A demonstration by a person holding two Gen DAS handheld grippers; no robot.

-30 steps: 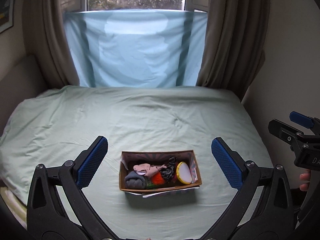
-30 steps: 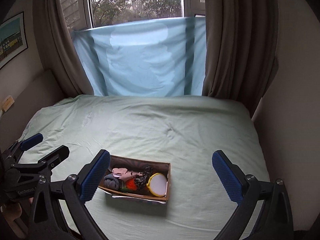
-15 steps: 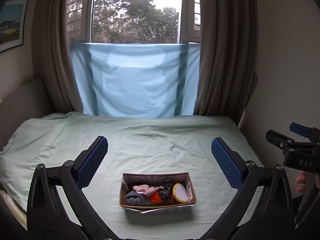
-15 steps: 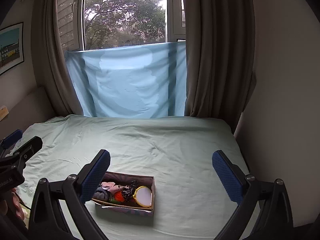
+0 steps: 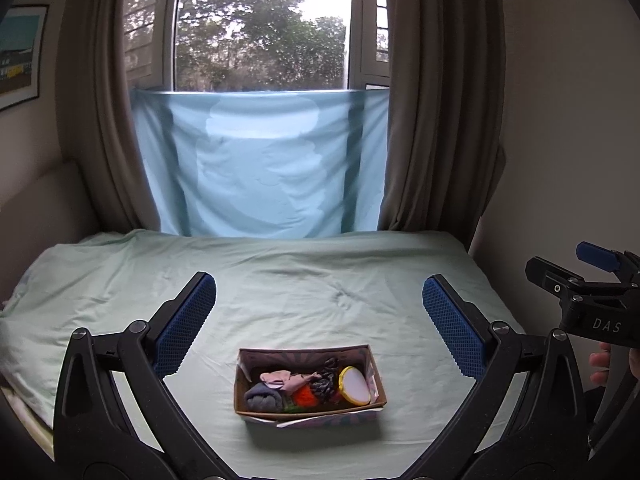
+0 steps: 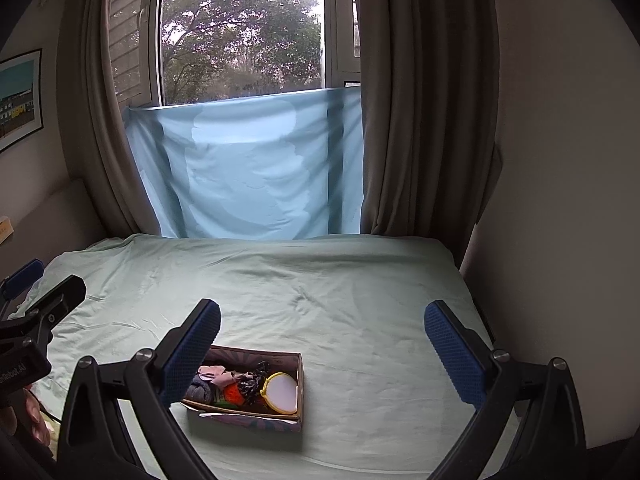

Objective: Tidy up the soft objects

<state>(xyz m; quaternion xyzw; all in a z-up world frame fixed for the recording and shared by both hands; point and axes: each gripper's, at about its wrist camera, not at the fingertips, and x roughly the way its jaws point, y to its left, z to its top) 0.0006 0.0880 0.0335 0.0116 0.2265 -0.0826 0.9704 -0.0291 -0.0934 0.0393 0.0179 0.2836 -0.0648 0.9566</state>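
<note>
A small cardboard box point(image 5: 370, 362) point(image 6: 300, 376) sits on the pale green bed near the front. Inside lie a grey rolled cloth point(image 5: 262, 397) point(image 6: 199, 391), a pink cloth point(image 5: 282, 378) point(image 6: 216, 373), an orange piece point(image 5: 305, 396) point(image 6: 233, 394), a dark patterned piece point(image 5: 325, 380) point(image 6: 251, 384) and a yellow-rimmed round purse point(image 5: 355, 386) point(image 6: 281, 393). My left gripper point(image 5: 319, 322) hangs open above and behind the box, nothing between its fingers. My right gripper point(image 6: 322, 350) is open too, off to the box's right. Each gripper shows at the edge of the other's view.
The green bed sheet point(image 5: 320, 280) spreads wide around the box. A light blue cloth point(image 5: 260, 168) hangs under the window between brown curtains point(image 5: 432, 120). A wall point(image 6: 560, 200) borders the bed's right side. A hand point(image 5: 602, 364) holds the right gripper's handle.
Both cameras have pulled back and tilted up: the box sits lower and smaller in view, and more window shows. Both grippers stayed open.
</note>
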